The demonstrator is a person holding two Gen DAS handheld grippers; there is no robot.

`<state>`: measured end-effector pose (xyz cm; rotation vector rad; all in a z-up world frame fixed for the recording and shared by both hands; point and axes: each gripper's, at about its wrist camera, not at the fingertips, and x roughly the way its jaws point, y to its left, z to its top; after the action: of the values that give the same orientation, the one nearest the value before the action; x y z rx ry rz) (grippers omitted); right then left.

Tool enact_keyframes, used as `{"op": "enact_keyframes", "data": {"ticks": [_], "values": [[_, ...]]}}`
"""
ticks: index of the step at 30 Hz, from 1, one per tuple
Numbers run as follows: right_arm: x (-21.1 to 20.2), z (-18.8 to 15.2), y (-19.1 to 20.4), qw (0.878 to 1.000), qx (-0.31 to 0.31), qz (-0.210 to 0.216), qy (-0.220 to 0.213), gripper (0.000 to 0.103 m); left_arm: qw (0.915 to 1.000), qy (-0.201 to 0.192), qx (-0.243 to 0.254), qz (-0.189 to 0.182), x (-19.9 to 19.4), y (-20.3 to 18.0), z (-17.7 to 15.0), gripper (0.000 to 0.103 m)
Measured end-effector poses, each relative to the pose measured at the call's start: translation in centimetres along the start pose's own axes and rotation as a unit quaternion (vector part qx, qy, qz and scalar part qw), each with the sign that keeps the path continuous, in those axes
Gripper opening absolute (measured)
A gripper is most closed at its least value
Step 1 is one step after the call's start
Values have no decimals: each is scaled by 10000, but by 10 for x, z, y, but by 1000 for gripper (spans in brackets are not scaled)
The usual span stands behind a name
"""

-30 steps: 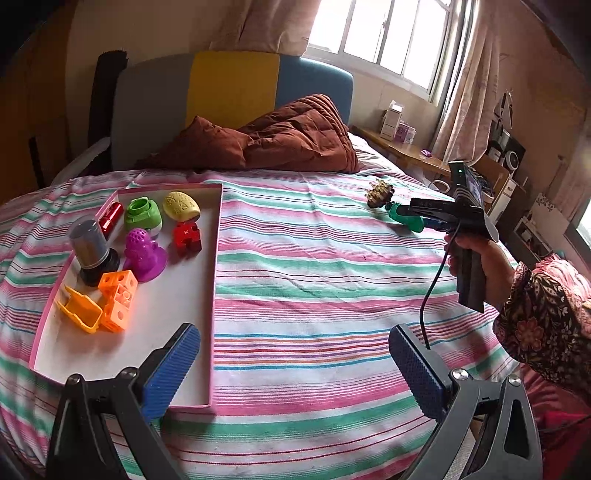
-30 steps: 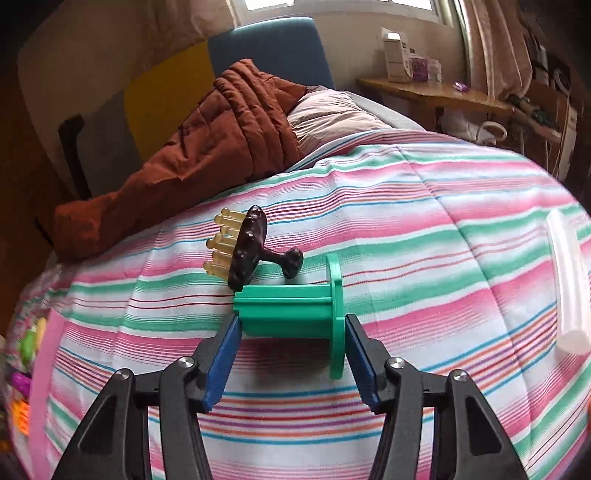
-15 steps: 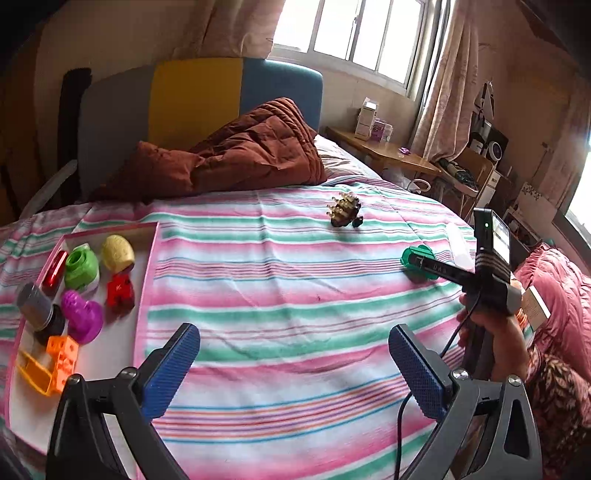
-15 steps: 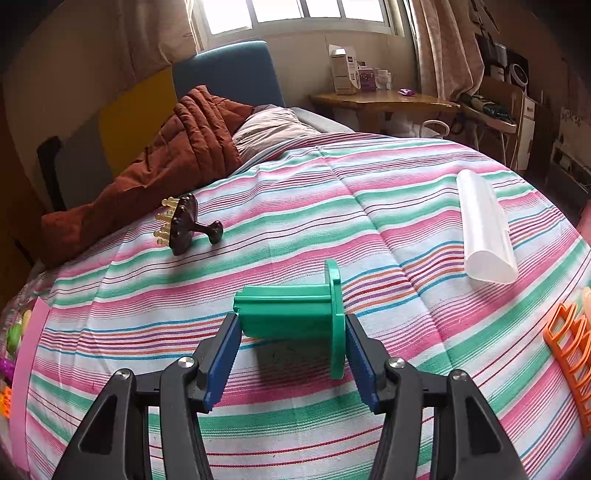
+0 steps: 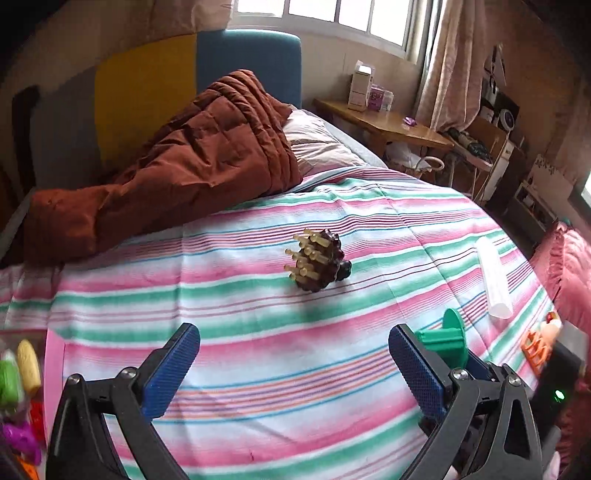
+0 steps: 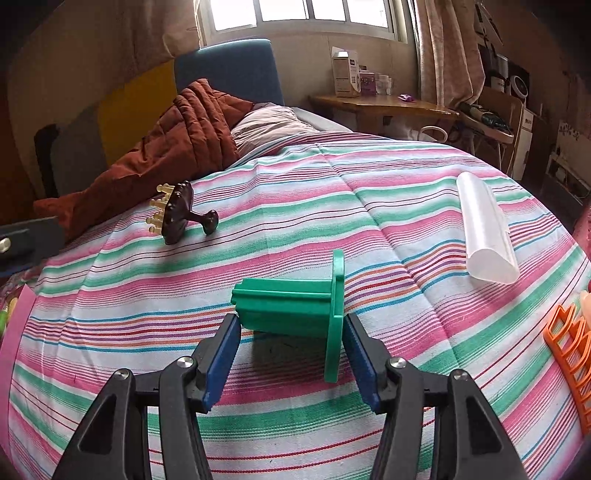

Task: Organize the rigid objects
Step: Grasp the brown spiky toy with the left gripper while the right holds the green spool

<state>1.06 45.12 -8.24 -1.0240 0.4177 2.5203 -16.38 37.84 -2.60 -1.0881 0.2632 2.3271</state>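
The left gripper (image 5: 293, 363) has swung away from the pink tray, jaws wide and empty, facing the brown scalp massager (image 5: 318, 264) on the striped bed (image 5: 240, 302). Nearer than the massager, the right gripper (image 6: 291, 350) clamps the green flanged spool (image 6: 295, 308).

Daylight pours through the window (image 5: 332, 18) at top; a wooden side table (image 5: 384, 123) sits upper right beside the striped bed (image 5: 258, 369).
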Motion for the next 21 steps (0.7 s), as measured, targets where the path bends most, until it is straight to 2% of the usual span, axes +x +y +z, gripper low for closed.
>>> {"op": "enact_keyframes", "data": {"ticks": [4,7,11,13,14,15,17,18,21], "values": [[0,-1,-3,10000,60,51,-20,58,9972,-148,568,454,34,-21,30,103],[4,-1,-9,9997,236,64,59,52,9933,-73,918,694,62,-34,47,103],[2,-2,-14,9992,367,170,-2,50,9944,58,881,575,86,-38,59,102],[2,-2,-14,9991,384,177,-6,50,9947,205,868,515,96,-39,59,94],[2,-2,-14,9991,388,174,-15,50,9939,306,894,566,102,-39,58,82],[2,-2,-14,9991,389,169,-22,50,9934,440,913,545,108,-38,57,65],[2,-3,-14,9991,391,170,-25,50,9942,598,819,356,112,-32,53,49],[2,-3,-14,9991,392,169,-31,50,9953,589,714,268,110,-28,52,44],[2,-3,-13,9991,396,163,-35,50,9978,602,214,-167,101,-8,48,43]]}}
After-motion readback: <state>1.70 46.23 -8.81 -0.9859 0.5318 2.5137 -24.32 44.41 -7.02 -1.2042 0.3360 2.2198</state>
